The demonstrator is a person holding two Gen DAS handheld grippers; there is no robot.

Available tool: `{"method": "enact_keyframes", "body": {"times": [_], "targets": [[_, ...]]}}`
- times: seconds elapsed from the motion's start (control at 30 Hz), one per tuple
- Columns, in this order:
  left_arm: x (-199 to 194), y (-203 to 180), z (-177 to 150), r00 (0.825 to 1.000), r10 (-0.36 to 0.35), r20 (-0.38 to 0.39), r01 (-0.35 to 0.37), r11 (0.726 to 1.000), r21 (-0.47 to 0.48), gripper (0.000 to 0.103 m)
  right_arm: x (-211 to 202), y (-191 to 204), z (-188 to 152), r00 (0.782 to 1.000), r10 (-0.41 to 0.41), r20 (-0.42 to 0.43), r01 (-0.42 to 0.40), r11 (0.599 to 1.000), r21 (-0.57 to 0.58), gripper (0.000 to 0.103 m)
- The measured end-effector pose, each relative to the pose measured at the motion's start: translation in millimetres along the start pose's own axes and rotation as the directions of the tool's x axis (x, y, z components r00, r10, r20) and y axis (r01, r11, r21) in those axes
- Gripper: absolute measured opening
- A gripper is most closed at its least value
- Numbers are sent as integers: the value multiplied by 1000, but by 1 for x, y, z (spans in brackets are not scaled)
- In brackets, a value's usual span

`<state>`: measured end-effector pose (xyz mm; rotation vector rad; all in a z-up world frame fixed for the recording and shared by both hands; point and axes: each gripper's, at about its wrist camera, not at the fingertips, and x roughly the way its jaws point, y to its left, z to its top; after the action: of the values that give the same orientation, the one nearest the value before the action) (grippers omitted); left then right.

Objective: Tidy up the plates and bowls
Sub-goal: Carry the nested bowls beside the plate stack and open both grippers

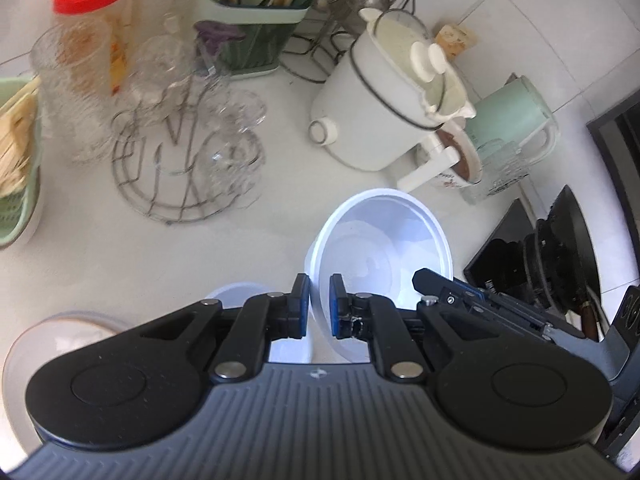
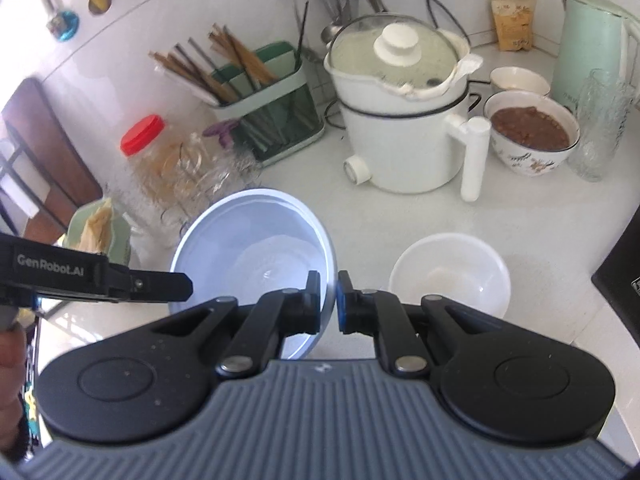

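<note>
A large pale white bowl [image 1: 380, 240] is held tilted above the counter by both grippers. My left gripper [image 1: 319, 300] is shut on its left rim, the rim pinched between the blue pads. One of the right gripper's fingers [image 1: 430, 280] reaches the opposite rim. In the right wrist view my right gripper [image 2: 329, 300] is shut on the right rim of the same bowl [image 2: 256, 248], and the left gripper's fingers [image 2: 160, 286] come in from the left. A smaller white bowl [image 2: 452, 276] sits on the counter to the right. Another pale dish [image 1: 236, 296] lies below the left gripper.
A white electric pot [image 2: 400, 120] with a lid stands behind, with a bowl of brown food [image 2: 530, 128] and a green kettle [image 2: 592, 48] beside it. A wire rack with glasses [image 1: 180, 160], a red-lidded jar [image 1: 90, 8] and a chopstick holder [image 2: 272, 104] crowd the left. A black stove [image 1: 560, 260] is at the right.
</note>
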<state>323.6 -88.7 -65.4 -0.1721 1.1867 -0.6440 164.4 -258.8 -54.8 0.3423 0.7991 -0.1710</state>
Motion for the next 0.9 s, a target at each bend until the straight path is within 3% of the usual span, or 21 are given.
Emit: {"method": "enact_keyframes", "body": {"times": [0.23,0.37,0.7,0.73,0.77,0.83,0.87,0.9], "targets": [[9,25,-23,996,73,-50,-74,997,-31,12,21,17,-24,994,23,-106,-27,999,-33,13],[15,35,-36,989,130,-68,-132,991,-19,12,31,34,-39,988,4,-152,-21,993,-112,14],[18,53,-48,984,145,-103,-150,988,-41,14,47,45,-52,978,-10,-210,-17,992,-127,15],[17,51,-48,984,140,-108,-144,989,-27,14,47,45,-51,978,-13,-210,-14,992,-125,18],[17,50,-48,984,140,-107,-143,990,-18,18,47,44,-52,977,-15,-212,-10,993,-120,30],[13,46,-48,982,167,-86,-168,986,-3,32,46,44,-50,978,-22,-209,-2,994,-113,49],[12,41,-48,976,205,-67,-204,979,16,43,43,44,-50,980,-26,-197,3,993,-116,52],[9,37,-49,974,219,-49,-218,975,34,45,40,44,-48,983,-29,-182,7,993,-121,52]]}}
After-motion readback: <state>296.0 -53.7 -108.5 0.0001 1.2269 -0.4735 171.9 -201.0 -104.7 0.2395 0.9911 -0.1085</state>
